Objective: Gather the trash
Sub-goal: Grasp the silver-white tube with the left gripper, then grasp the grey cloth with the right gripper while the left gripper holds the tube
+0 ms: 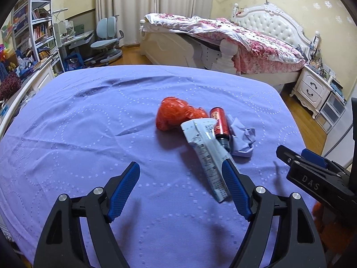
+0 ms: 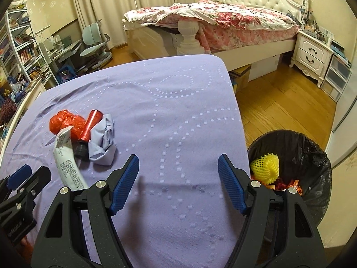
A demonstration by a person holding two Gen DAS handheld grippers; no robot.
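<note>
A small heap of trash lies on the lilac tablecloth (image 1: 89, 122): a crumpled red plastic bag (image 1: 176, 114), a red bottle (image 1: 219, 120) with a black cap, a long white printed packet (image 1: 205, 151) and a ball of lilac paper (image 1: 243, 140). My left gripper (image 1: 180, 167) hangs open just short of the heap, and its right finger overlaps the packet's near end. Nothing sits between its pads. My right gripper (image 2: 178, 159) is open over bare cloth, to the right of the red bag (image 2: 64, 122), bottle (image 2: 90, 125), paper ball (image 2: 103, 140) and packet (image 2: 67, 160).
A bin with a black liner (image 2: 312, 156) stands on the wooden floor off the table's right edge, holding a yellow foam net (image 2: 266, 165) and other scraps. A bed (image 2: 223, 20), a nightstand (image 2: 312, 53), a desk chair (image 1: 107, 42) and bookshelves (image 1: 33, 33) lie beyond the table.
</note>
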